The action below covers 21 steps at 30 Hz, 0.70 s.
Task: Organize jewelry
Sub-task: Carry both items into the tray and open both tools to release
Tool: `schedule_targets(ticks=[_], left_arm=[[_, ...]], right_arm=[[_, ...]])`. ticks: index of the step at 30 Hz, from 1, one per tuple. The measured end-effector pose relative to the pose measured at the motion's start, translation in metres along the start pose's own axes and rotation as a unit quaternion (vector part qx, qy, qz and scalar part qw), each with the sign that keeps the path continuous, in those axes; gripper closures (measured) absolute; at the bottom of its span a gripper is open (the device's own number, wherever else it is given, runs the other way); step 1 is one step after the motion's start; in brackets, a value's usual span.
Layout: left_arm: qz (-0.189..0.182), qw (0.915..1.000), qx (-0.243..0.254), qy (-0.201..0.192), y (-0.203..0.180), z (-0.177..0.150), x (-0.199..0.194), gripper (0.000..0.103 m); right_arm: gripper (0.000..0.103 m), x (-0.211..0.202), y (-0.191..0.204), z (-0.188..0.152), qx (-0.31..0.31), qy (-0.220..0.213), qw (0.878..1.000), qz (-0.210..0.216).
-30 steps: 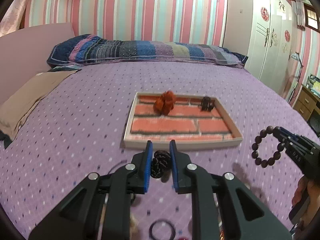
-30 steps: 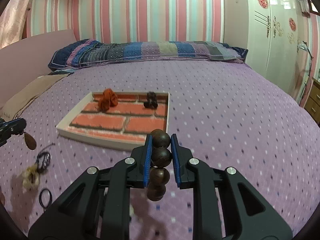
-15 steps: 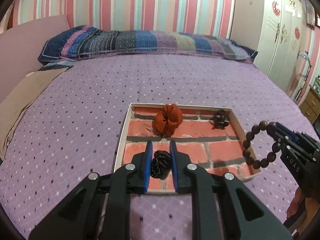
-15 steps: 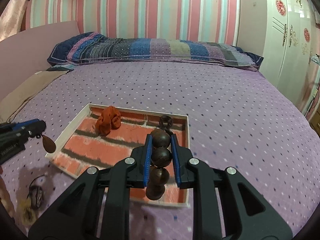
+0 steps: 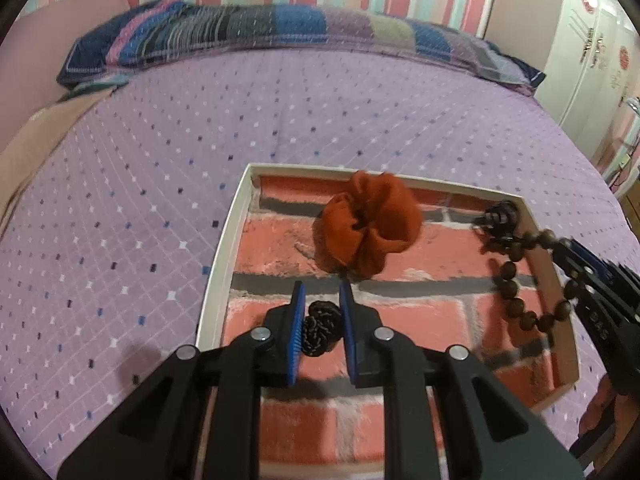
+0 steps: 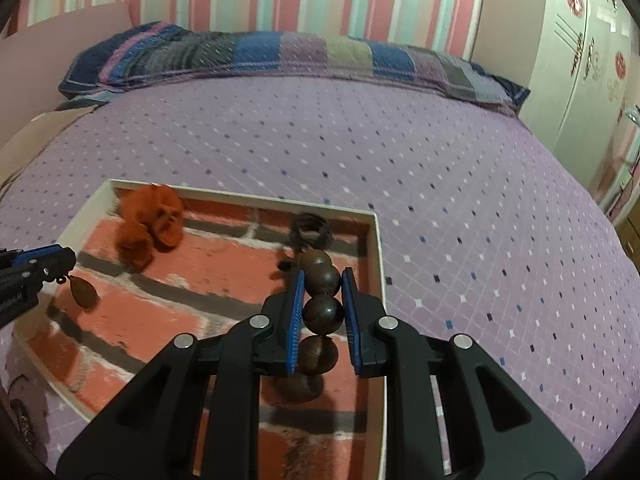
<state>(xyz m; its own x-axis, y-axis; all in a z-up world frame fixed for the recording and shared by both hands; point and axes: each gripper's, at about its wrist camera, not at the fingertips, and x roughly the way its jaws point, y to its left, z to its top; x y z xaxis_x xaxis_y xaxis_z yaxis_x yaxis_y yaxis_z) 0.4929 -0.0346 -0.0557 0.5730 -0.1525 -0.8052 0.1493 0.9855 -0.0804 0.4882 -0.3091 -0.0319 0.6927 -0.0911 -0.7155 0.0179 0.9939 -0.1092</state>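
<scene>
R gripper (image 6: 320,312) clamps bead bracelet (image 6: 322,308); bead line runs 12–6 between pads, over tray (image 6: 378,248) at its 3 o'clock wall. L gripper (image 5: 322,330) clenched on black cord (image 5: 318,330), pendant (image 6: 84,292) hanging, above tray

Both grippers tilt downward above the tray (image 5: 218,248). The left gripper (image 5: 321,320) pinches a dark braided cord (image 5: 318,330); the right gripper (image 6: 322,308), toward the tray's right side, clamps a wooden bead bracelet (image 6: 323,312).
</scene>
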Motion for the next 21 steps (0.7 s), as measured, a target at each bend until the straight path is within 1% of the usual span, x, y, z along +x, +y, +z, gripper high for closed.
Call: schedule_targets(ticks=[6, 10, 15, 21], left_arm=[[0.004, 0.9996, 0.012, 0.026, 0.002, 0.016, 0.025, 0.085], [0.026, 0.9982, 0.029, 0.045, 0.003, 0.023, 0.045, 0.085], [0.031, 0.9973, 0.027, 0.061, 0.007, 0.027, 0.062, 0.085], [0.031, 0.9966, 0.024, 0.072, 0.007, 0.033, 0.072, 0.085]], right_arm=[[0.083, 0.026, -0.009, -0.004, 0.005, 0.036, 0.999, -0.012], [0.083, 0.042, -0.009, 0.001, 0.003, 0.059, 0.998, -0.014], [0.083, 0.059, -0.004, 0.008, -0.009, 0.084, 0.996, -0.019], [0.083, 0.073, 0.000, 0.011, -0.013, 0.114, 0.993, -0.012]])
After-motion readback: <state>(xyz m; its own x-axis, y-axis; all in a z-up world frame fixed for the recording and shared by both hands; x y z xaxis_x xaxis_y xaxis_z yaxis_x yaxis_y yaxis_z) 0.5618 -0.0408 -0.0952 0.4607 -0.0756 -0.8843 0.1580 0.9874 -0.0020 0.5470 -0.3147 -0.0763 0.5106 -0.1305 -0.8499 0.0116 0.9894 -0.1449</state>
